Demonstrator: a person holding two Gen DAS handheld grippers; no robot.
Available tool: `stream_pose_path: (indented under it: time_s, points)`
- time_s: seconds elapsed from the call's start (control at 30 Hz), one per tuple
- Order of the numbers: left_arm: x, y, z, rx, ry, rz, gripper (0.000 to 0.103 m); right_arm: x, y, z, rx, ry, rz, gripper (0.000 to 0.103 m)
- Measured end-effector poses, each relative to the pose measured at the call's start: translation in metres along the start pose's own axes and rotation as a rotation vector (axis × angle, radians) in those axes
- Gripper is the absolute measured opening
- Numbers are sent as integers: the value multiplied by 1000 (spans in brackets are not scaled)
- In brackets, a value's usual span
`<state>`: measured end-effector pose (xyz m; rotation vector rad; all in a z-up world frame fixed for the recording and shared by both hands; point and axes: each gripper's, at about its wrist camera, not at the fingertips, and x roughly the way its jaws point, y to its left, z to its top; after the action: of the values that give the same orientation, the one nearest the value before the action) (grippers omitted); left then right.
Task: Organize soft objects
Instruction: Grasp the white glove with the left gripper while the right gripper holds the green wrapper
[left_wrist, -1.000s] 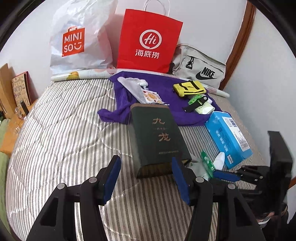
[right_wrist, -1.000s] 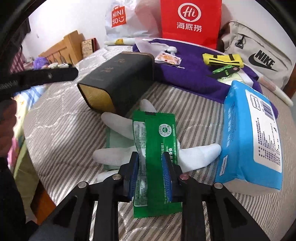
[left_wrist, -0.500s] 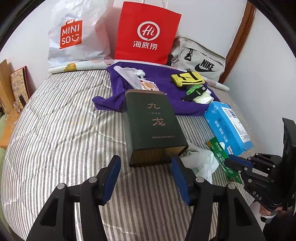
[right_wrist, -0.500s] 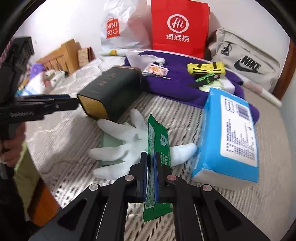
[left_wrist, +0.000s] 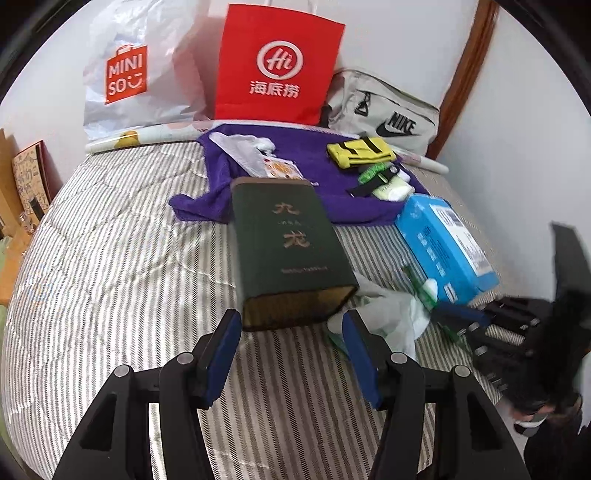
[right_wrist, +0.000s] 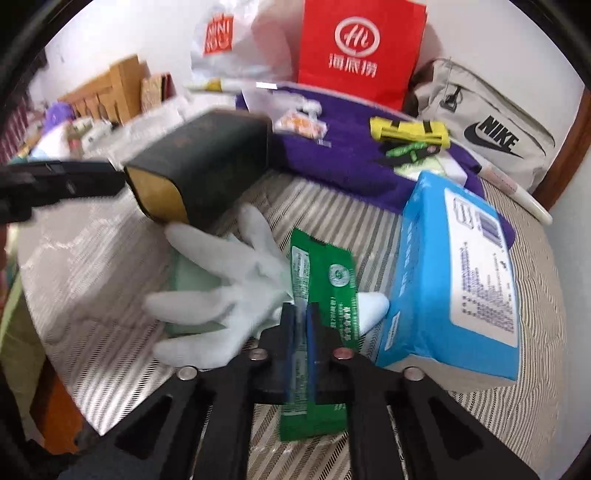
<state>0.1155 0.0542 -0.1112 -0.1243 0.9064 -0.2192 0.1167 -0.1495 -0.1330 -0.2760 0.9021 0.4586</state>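
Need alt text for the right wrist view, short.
The right gripper is shut on a flat green foil packet above a white fabric glove on a striped quilted bed. A blue tissue pack lies right, a dark green tin behind.

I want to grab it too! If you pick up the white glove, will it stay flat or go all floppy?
Probably floppy: the white glove looks like thin cloth, its fingers sprawled limp on the striped bedding. Likely very light. It may drag a little, since the dark box seems to rest on one fingertip.
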Motion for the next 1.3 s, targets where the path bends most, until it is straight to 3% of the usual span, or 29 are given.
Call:
stream_pose_path:
  time_s: [0.33, 0.57, 0.87, 1.03, 1.1, 1.27, 1.3]
  points:
    - [26, -44, -16, 47, 55, -62, 56, -66, -25, -25, 113, -124, 186, 2]
    - [50, -68, -24, 50, 108, -80, 67, -89, -50, -56, 160, -157, 174, 2]
    - [66, -92, -26, 70, 101, -12, 80, -85, -93, -89, 250, -156, 157, 2]
    - [74, -111, -28, 132, 84, 103, 81, -73, -106, -100, 289, -137, 170, 2]
    - [77, -115, -28, 153, 72, 146, 78, -70, -108, -100, 296, -134, 163, 2]
    - [70, -110, -25, 136, 58, 127, 32, -63, -117, -101, 324, -128, 159, 3]
    - [68, -108, -25, 135, 61, 115, 31, -62, -117, -100, 326, -124, 159, 4]
